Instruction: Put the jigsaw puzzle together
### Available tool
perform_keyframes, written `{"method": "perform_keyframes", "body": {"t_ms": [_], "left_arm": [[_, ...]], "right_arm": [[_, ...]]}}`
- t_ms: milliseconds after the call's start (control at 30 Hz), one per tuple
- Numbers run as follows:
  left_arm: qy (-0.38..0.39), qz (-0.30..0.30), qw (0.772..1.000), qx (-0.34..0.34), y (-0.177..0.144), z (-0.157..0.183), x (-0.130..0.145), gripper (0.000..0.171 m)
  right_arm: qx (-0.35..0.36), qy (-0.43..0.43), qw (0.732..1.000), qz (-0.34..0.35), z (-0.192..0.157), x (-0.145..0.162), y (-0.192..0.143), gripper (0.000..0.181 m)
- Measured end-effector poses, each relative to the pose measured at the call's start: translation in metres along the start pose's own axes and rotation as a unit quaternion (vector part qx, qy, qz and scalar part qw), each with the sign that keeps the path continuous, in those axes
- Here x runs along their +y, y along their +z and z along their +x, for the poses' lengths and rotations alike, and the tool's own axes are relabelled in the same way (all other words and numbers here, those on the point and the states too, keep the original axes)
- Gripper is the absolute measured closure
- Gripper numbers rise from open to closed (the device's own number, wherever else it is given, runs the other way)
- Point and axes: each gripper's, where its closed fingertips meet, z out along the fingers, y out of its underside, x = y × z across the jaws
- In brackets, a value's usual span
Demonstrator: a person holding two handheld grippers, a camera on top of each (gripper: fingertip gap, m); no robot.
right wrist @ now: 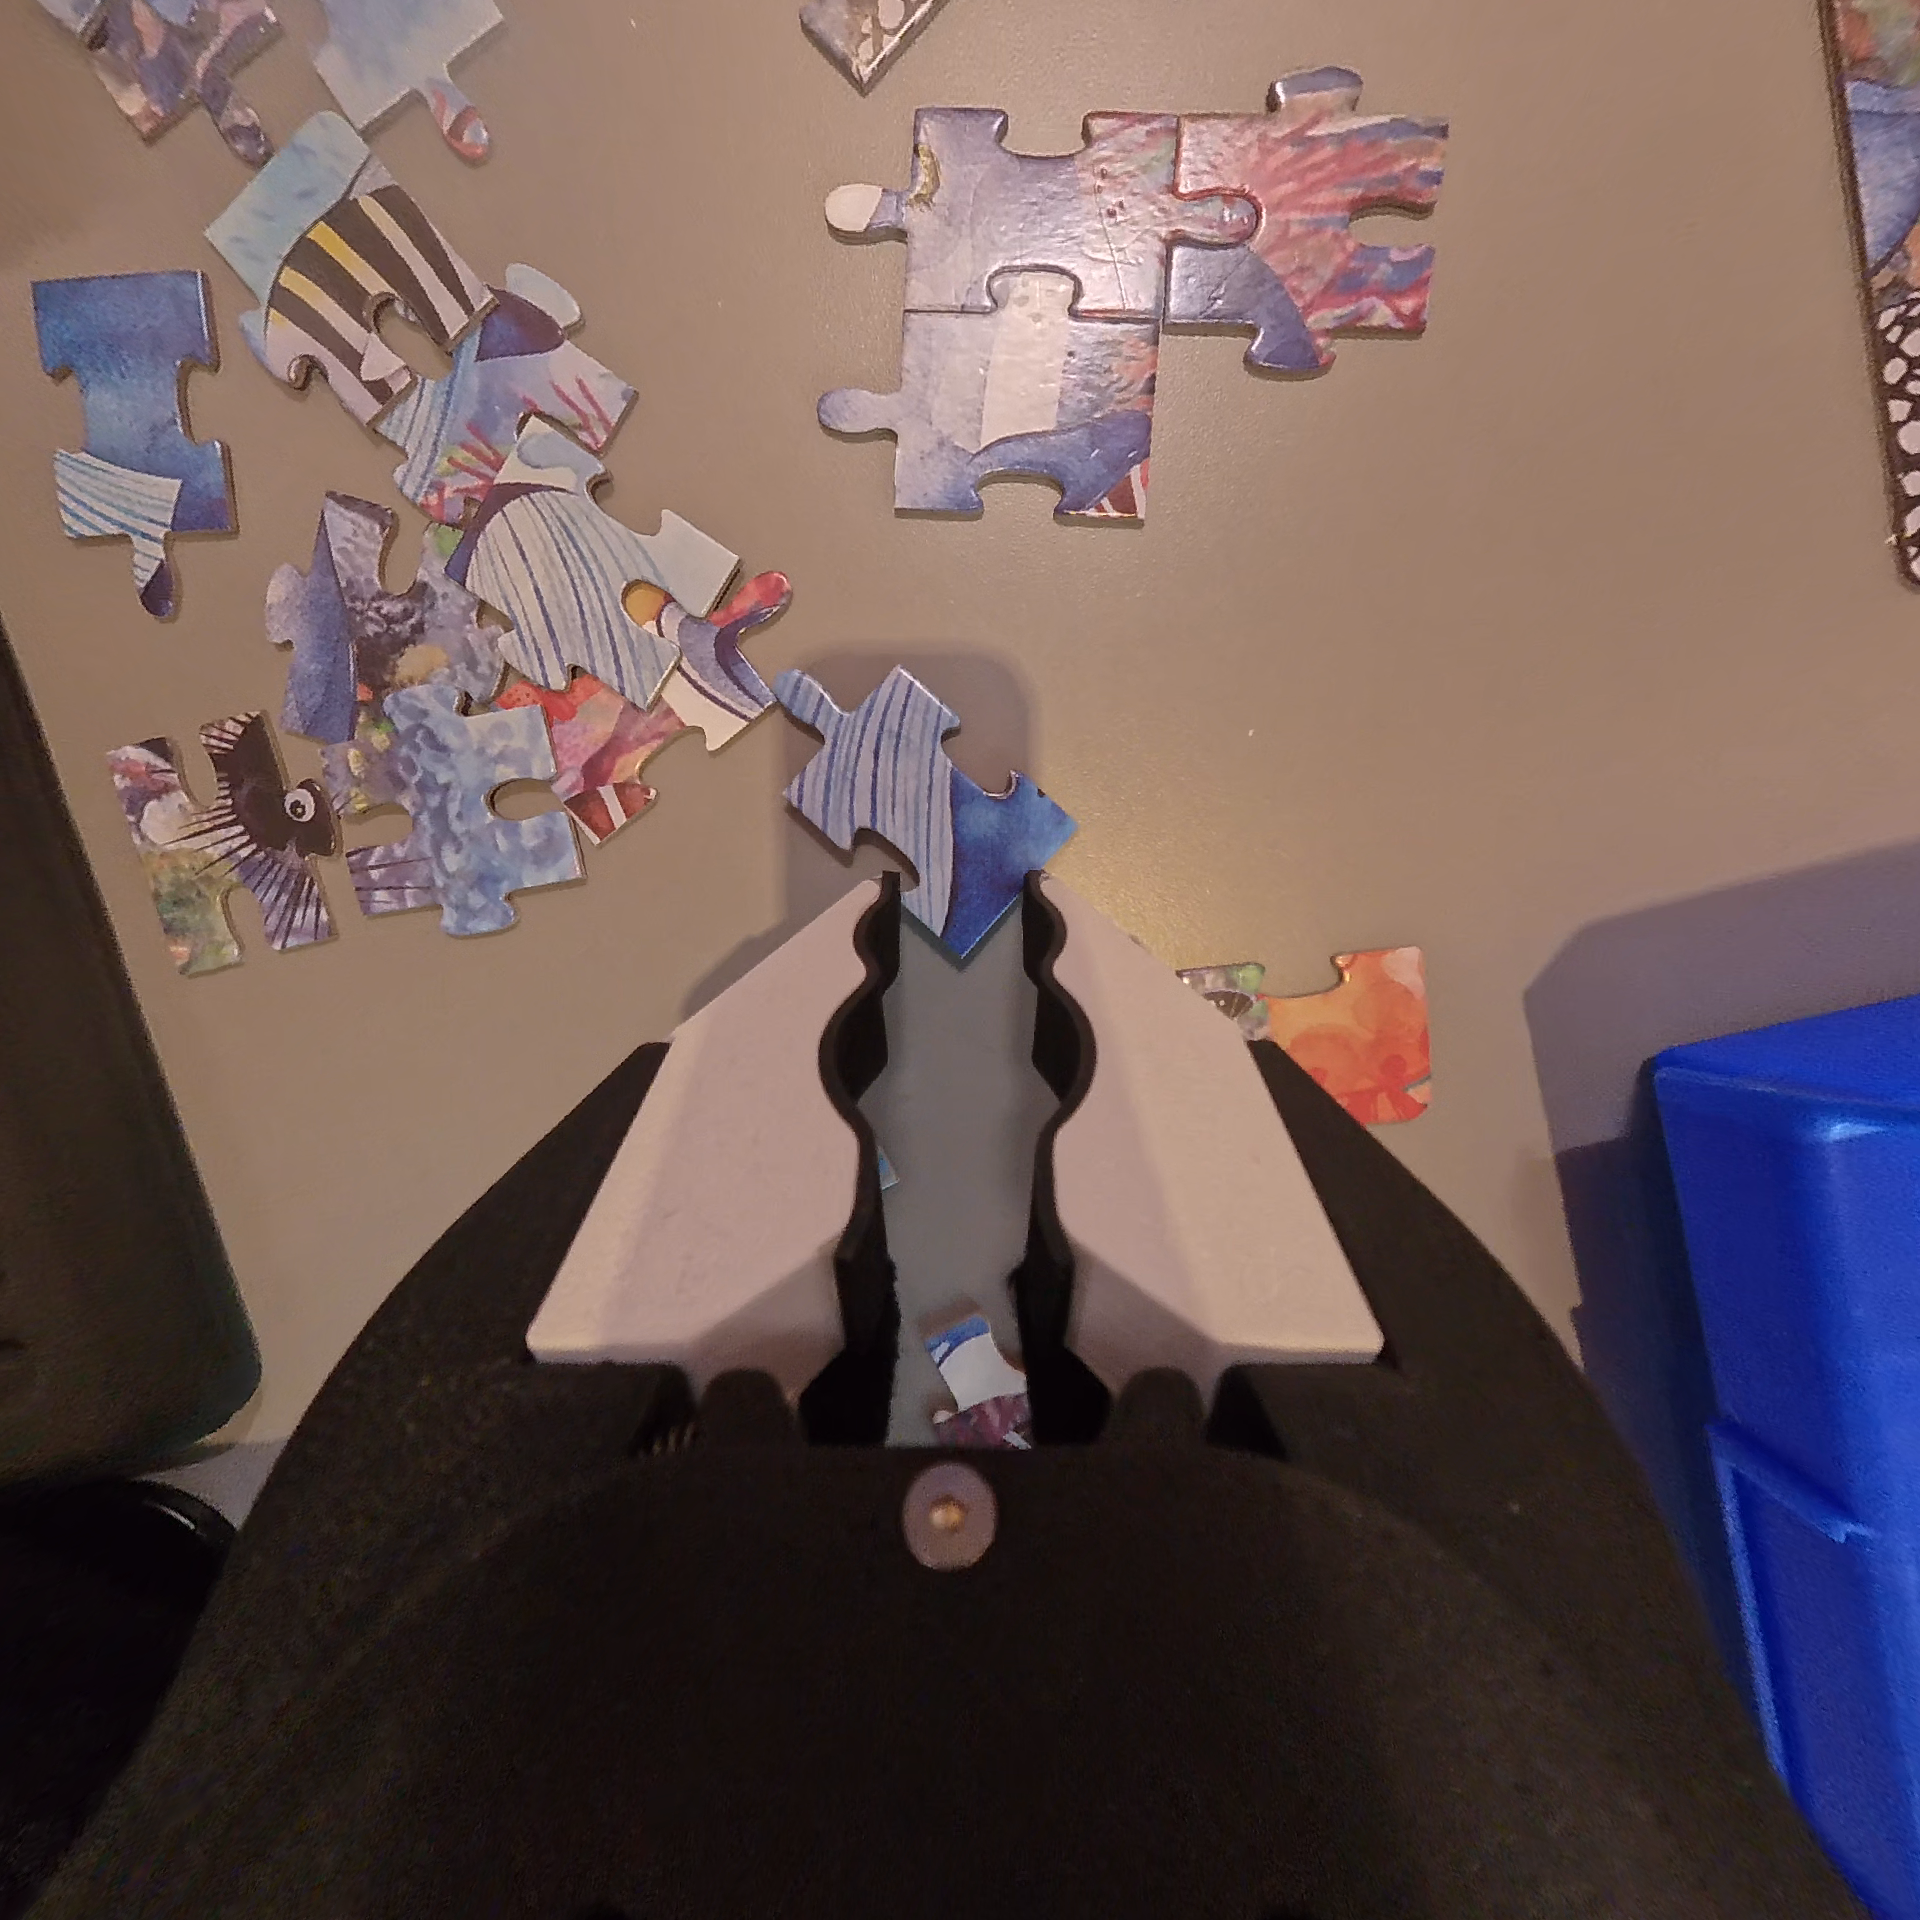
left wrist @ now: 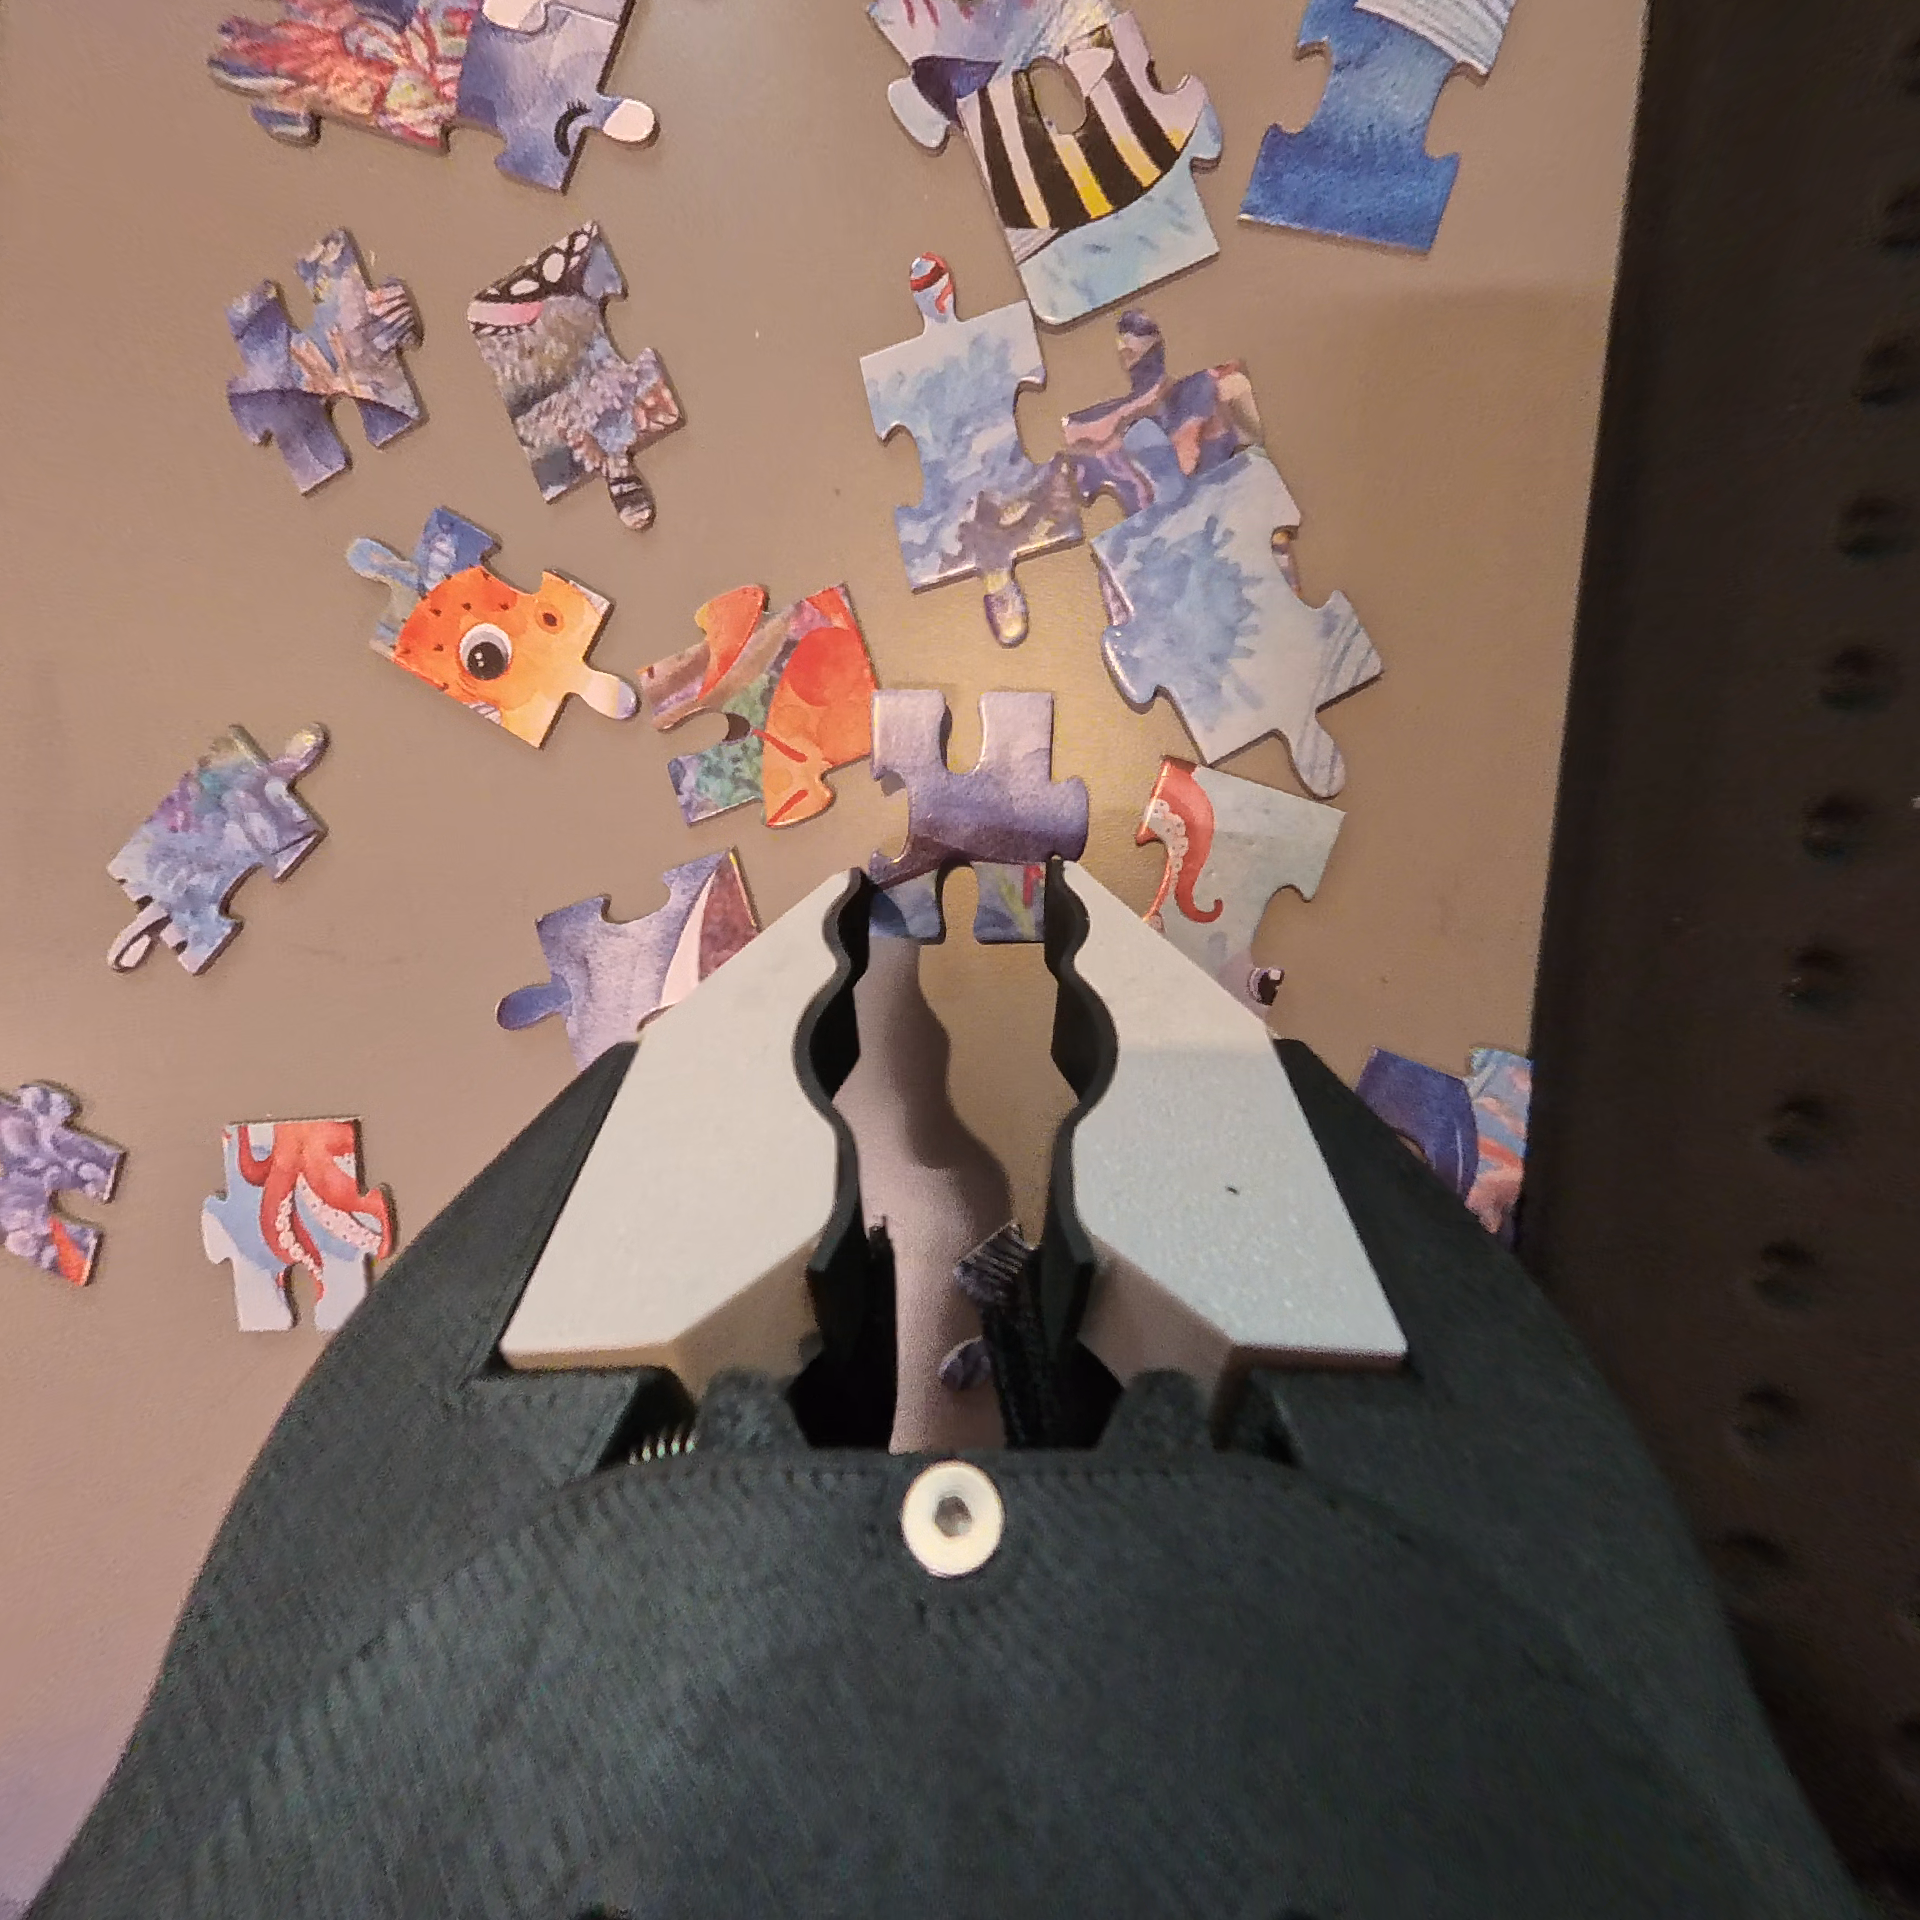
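Note:
Loose jigsaw pieces with sea-creature pictures lie scattered on a tan table (left wrist: 727, 312). My left gripper (left wrist: 961, 878) is shut on a purple-blue piece (left wrist: 977, 790), held at the fingertips above the table. Just beyond it lie an orange fish piece (left wrist: 488, 644) and an orange-red piece (left wrist: 790, 717). My right gripper (right wrist: 961, 883) is shut on a blue striped piece (right wrist: 914, 810), gripped by one corner and lifted. A joined cluster of three pieces (right wrist: 1091, 312) lies straight ahead of it. A pile of loose pieces (right wrist: 468, 623) is to its left.
A blue plastic box (right wrist: 1787, 1351) stands close on the right of the right gripper. A printed board or assembled section (right wrist: 1881, 260) shows at the far right edge. A dark panel with holes (left wrist: 1766, 727) borders the table on the right. An orange piece (right wrist: 1351, 1039) lies by the right finger. About 30 centimeters separates my left fingertips from my right.

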Motion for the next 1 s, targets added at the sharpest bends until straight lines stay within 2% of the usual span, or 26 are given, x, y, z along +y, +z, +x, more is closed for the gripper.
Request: {"method": "perform_keyframes", "body": {"t_ms": [233,500,567,733,933,1000], "left_arm": [[0.005,-0.017,0.999,-0.039,-0.006,-0.009,0.009,0.139],[-0.041,-0.064,0.993,-0.09,-0.024,-0.038,0.045,0.138],[-0.047,-0.07,0.992,-0.099,-0.029,-0.042,0.051,0.126],[-0.048,-0.056,0.994,-0.075,-0.043,-0.03,0.049,0.123],[-0.05,-0.088,0.995,-0.003,-0.063,0.0,0.071,0.12],[-0.06,-0.111,0.992,-0.002,-0.072,0.004,0.084,0.114]], "right_arm": [[0.001,0.0,1.0,-0.002,0.0,0.001,0.0,0.16],[0.001,0.0,1.0,-0.004,-0.001,0.001,0.001,0.16],[0.0,0.001,1.0,-0.005,0.0,0.002,0.001,0.16],[-0.001,0.002,1.0,-0.003,0.0,0.002,0.001,0.16],[-0.004,0.003,1.0,-0.003,-0.001,0.002,0.002,0.16],[-0.004,0.004,1.0,-0.002,-0.001,0.002,0.002,0.16]]}}
